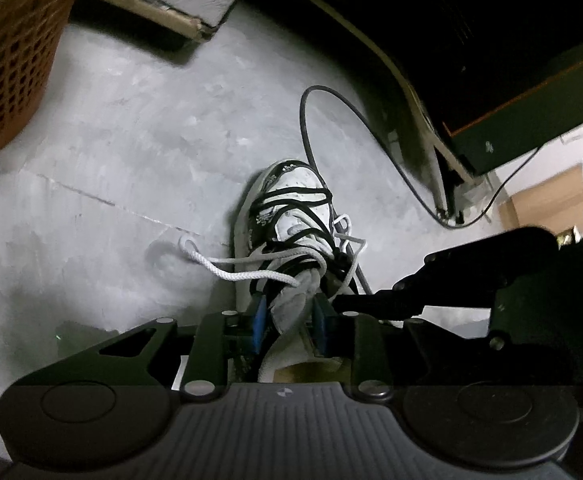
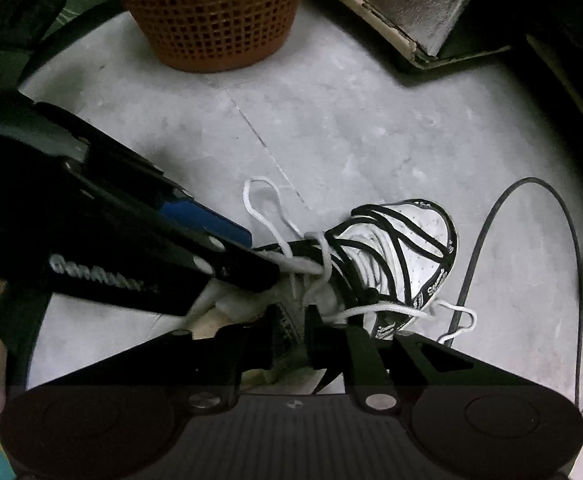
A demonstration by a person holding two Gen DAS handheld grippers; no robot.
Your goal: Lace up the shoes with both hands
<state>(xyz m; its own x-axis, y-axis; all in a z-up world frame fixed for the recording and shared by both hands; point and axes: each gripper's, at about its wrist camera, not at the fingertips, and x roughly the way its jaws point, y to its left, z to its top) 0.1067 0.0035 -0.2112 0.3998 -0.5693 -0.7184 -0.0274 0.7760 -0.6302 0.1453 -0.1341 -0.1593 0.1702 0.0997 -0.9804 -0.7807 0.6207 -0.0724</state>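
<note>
Shoe [image 1: 291, 216] sits on the grey floor [image 1: 111, 160], toe pointing away, white lace [image 1: 227, 274] looping out to its left. My left jaws [image 1: 289, 320] clench the grey tongue [image 1: 291, 300] at the near end of the shoe. My right jaws [image 2: 289, 336] hover over the lace crossing; whether they grip anything I cannot tell. Red basket [image 2: 215, 12] stands far behind; black cable [image 2: 531, 232] curls right.

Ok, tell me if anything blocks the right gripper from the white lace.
Nothing visible does: the white lace runs right beside the right gripper. The left gripper holds the tongue, off to one side.
</note>
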